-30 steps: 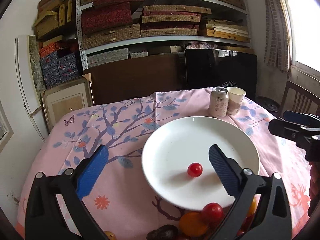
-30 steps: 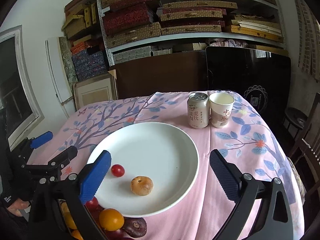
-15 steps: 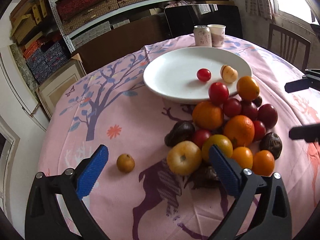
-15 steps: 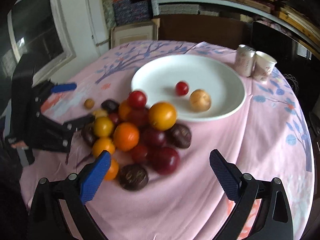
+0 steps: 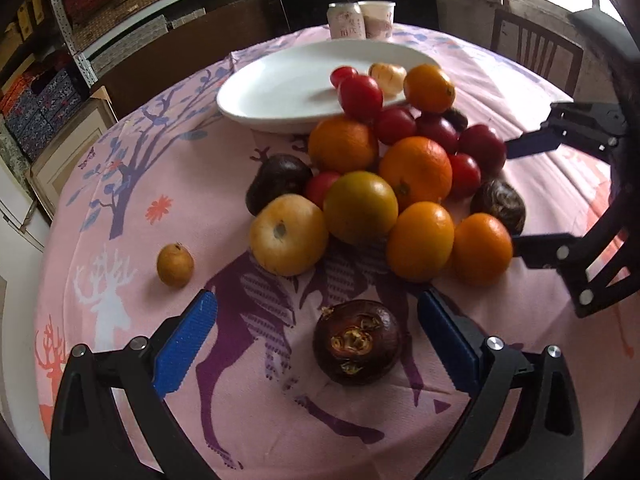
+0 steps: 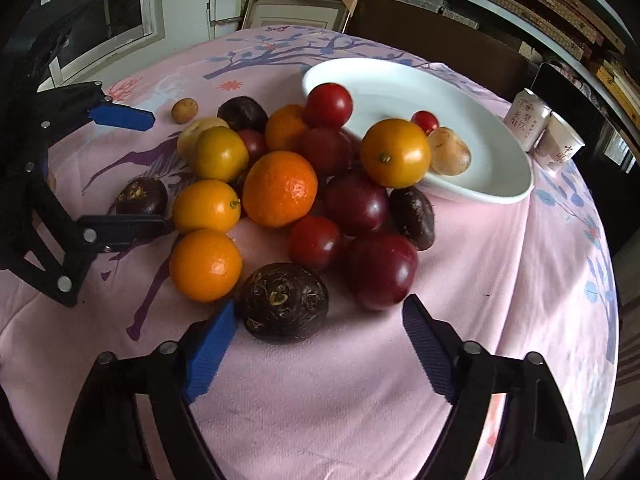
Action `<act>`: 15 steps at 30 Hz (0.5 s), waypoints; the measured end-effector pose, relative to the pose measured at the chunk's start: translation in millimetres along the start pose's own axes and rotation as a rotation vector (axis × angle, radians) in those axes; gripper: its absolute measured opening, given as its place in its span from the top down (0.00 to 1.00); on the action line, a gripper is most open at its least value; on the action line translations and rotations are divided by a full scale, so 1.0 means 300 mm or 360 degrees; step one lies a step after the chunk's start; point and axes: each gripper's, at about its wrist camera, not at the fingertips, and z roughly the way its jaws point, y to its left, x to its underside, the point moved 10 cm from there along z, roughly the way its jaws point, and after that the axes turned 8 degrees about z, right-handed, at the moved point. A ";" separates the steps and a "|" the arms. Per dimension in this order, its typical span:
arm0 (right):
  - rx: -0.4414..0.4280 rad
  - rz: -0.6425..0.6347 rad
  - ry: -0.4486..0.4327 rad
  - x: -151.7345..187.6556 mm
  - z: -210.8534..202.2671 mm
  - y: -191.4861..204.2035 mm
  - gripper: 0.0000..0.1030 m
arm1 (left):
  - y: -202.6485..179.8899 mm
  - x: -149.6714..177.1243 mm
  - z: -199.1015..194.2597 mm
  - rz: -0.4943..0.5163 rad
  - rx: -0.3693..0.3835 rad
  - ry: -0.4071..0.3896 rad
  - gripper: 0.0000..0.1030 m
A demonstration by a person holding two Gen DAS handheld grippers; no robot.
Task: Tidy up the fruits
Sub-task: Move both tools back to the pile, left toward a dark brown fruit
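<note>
A pile of fruit lies on the pink tablecloth: oranges (image 5: 416,170), red tomatoes (image 5: 360,96), yellow fruit (image 5: 288,234) and dark round fruit. My left gripper (image 5: 318,338) is open, low over the cloth, with a dark brown fruit (image 5: 356,342) between its jaws, untouched. My right gripper (image 6: 316,344) is open, with another dark brown fruit (image 6: 285,303) just ahead, near its left pad. A white plate (image 5: 280,88) behind the pile holds a small red tomato (image 5: 342,74) and a pale fruit (image 5: 386,76).
A small yellow-brown fruit (image 5: 175,264) lies alone left of the pile. A drink can (image 5: 346,20) and paper cup (image 5: 378,18) stand behind the plate. A wooden chair (image 5: 536,56) stands at the table's far right. Shelves of boxes line the wall.
Both grippers have pulled back from over the plate and dropped low toward the near side of the fruit pile. Each now has a dark brown fruit in front of its open jaws.
</note>
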 end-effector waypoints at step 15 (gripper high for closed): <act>-0.0081 0.0235 -0.0046 0.029 -0.016 0.002 0.32 | -0.020 0.065 -0.052 -0.0075 -0.0054 -0.0077 0.04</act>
